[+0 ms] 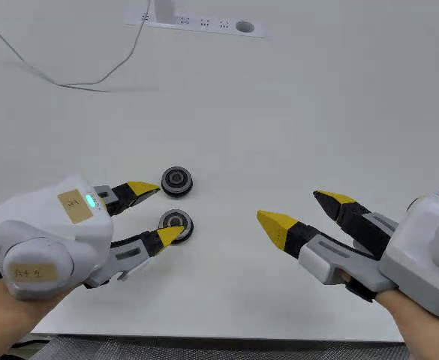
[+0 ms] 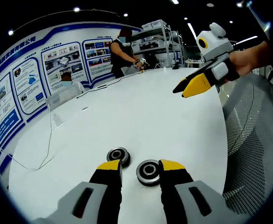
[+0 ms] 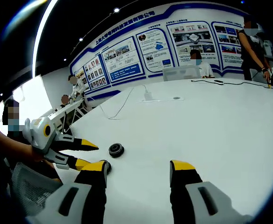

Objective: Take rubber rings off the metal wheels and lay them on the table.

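Between the wide-open, empty jaws of the left gripper (image 1: pixel 166 210) one rubber-ringed metal wheel (image 1: pixel 175 221) lies flat on the white table (image 1: pixel 294 112), a second wheel (image 1: pixel 177 180) just beyond the tips, the right gripper (image 1: pixel 290 206) off beside them, equally agape and empty.

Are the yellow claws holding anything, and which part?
Nothing is held. The left gripper is open near one wheel on the table; the right gripper is open too.
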Tool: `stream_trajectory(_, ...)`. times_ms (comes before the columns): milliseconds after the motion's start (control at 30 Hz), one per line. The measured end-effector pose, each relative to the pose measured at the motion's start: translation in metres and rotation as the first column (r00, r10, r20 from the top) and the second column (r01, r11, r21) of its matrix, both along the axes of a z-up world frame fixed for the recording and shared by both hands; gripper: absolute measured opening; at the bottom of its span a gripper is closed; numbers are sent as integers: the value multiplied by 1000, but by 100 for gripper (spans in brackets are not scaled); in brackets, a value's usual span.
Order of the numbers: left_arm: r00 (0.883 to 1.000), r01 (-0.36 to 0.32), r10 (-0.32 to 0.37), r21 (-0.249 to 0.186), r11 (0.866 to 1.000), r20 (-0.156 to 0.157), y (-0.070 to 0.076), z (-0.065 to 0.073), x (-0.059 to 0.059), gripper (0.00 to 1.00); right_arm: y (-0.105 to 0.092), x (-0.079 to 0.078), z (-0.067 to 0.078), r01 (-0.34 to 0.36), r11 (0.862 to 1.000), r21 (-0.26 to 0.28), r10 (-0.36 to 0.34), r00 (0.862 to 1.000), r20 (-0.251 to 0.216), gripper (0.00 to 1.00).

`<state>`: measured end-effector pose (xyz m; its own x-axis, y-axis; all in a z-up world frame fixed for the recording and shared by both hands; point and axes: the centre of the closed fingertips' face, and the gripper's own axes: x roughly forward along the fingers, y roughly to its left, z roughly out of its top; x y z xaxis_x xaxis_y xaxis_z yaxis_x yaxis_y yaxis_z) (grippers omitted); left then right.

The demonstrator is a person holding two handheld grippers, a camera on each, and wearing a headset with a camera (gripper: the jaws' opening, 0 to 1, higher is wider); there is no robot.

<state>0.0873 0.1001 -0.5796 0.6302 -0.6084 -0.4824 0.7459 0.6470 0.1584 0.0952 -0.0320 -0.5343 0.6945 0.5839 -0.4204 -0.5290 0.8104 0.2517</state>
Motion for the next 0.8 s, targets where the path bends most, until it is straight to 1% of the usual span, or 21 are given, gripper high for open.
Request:
stream_trajectory(67,1000,8,-8,5,1000,-9,-1,-4,-1,29,0,-1,-2,-2,1000,-6,2,1000,-6,55)
stream_trajectory(133,1000,18,-18,12,1000,-10,-2,-7,-1,27,0,-1,-4,-3,1000,-6,3,1000,-12,55)
stream_trajectory(400,999,44,-44,12,999,-30,-7,-13,-3,19,1,-1,-5,-2,1000,1,2,1000,-15,55)
stream_trajectory(633,997,52,-51,6,999,-51,-9,-17,-5,17,2,-1,-5,-2,1000,3,2,1000,-16,54)
stream_trajectory(700,997,54,-54,8,998,-52,-9,-17,-5,16,2,-1,-5,-2,1000,5,2,1000,-18,54)
stream_trajectory(800,997,46,-46,0,999,-69,-8,-19,-5,17,2,-1,-4,-2,1000,5,2,1000,-13,53)
